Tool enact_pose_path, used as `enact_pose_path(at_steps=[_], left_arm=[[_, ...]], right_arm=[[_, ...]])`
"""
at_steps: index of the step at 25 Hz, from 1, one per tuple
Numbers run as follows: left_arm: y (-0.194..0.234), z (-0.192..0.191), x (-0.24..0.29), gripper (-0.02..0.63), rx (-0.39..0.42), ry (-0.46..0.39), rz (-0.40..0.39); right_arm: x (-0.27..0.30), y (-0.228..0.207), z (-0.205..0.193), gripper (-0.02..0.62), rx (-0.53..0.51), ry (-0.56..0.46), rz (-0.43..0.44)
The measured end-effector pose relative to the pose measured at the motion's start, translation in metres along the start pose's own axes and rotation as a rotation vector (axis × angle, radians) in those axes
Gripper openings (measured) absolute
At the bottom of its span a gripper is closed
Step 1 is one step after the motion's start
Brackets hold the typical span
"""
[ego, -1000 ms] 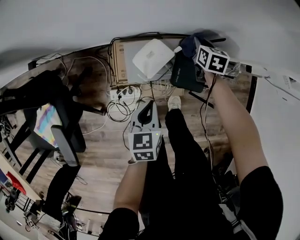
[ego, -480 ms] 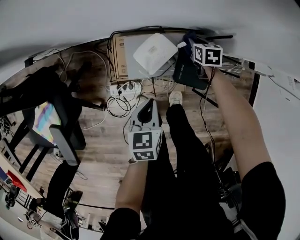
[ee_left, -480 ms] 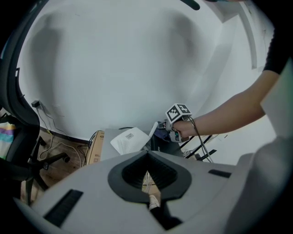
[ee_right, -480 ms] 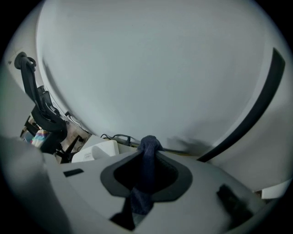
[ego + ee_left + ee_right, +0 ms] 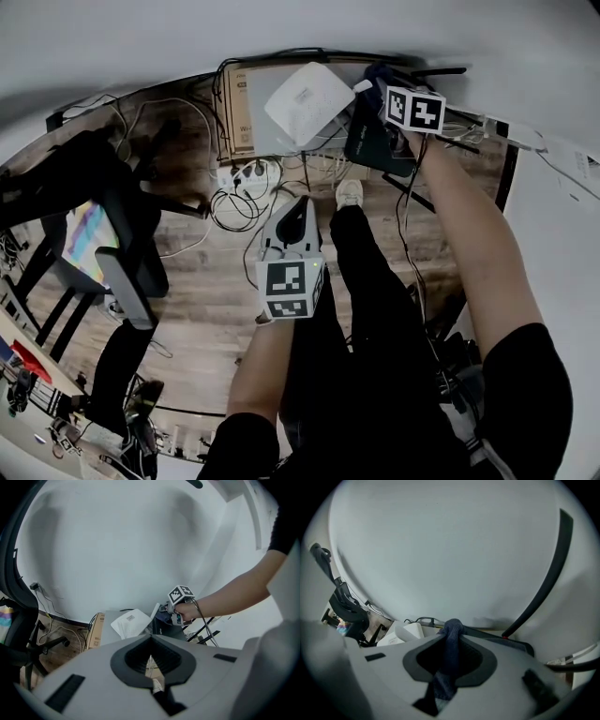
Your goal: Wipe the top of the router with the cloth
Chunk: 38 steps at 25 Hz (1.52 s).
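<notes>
The fingers of the right gripper (image 5: 451, 632) are clamped on a dark blue cloth (image 5: 449, 660), a knot of it bunched at their tips and the rest trailing back between them. The cloth end hangs at the far part of the black router (image 5: 370, 141), which sits on the floor against the wall. Whether fabric and casing are touching cannot be told from any view. In the right gripper view the router's flat top stretches ahead and to the right of the fingers, with one black antenna (image 5: 555, 573) rising in a curve beyond.

Seen from the head, the router's long axis runs roughly from the wall back toward the person, so the bulk of its top lies on the near side of the cloth. A wiping stroke would likely be drawn along that line. The right hand is plainly the nearer, directly over the router.

The left gripper (image 5: 151, 638) hovers well apart, above the wooden floor (image 5: 206, 281), its fingers pressed together on nothing. A white device (image 5: 307, 101) lies just left of the router on a grey box, with tangled cables (image 5: 234, 211) on the near side.
</notes>
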State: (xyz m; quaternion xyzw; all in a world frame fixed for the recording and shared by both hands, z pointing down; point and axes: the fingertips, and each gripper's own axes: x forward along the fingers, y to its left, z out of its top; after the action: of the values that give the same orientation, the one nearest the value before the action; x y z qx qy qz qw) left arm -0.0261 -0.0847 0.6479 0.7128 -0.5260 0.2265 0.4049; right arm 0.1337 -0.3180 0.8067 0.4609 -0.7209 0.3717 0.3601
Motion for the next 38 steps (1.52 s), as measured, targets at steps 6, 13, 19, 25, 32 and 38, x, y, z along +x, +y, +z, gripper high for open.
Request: enact_pose_path(at_steps=[6,13,19,25,32,38], left_arm=[[-0.004,-0.001,0.0,0.011,0.015,0.001,0.002],[-0.014,-0.007,0.001,0.011,0.024,0.004,-0.006],[-0.028,-0.008,0.004,0.011,0.023,-0.002,-0.018],[-0.041,-0.006,0.008,0.011,0.034,-0.007,-0.034],[-0.045,-0.008,0.011,0.011,0.037,-0.006,-0.035],[-0.045,-0.008,0.013,0.011,0.034,-0.005,-0.033]], right_arm=[[-0.007,0.007,-0.013,0.068,0.024,0.021,0.055],[-0.019,0.026,-0.042,0.069,0.014,0.103,0.15],[-0.033,0.055,-0.078,0.069,-0.1,0.238,0.268],[-0.049,0.087,-0.122,0.069,-0.168,0.436,0.438],[-0.059,0.103,-0.148,0.069,-0.251,0.566,0.533],[-0.051,0.088,-0.136,0.067,-0.343,0.535,0.48]])
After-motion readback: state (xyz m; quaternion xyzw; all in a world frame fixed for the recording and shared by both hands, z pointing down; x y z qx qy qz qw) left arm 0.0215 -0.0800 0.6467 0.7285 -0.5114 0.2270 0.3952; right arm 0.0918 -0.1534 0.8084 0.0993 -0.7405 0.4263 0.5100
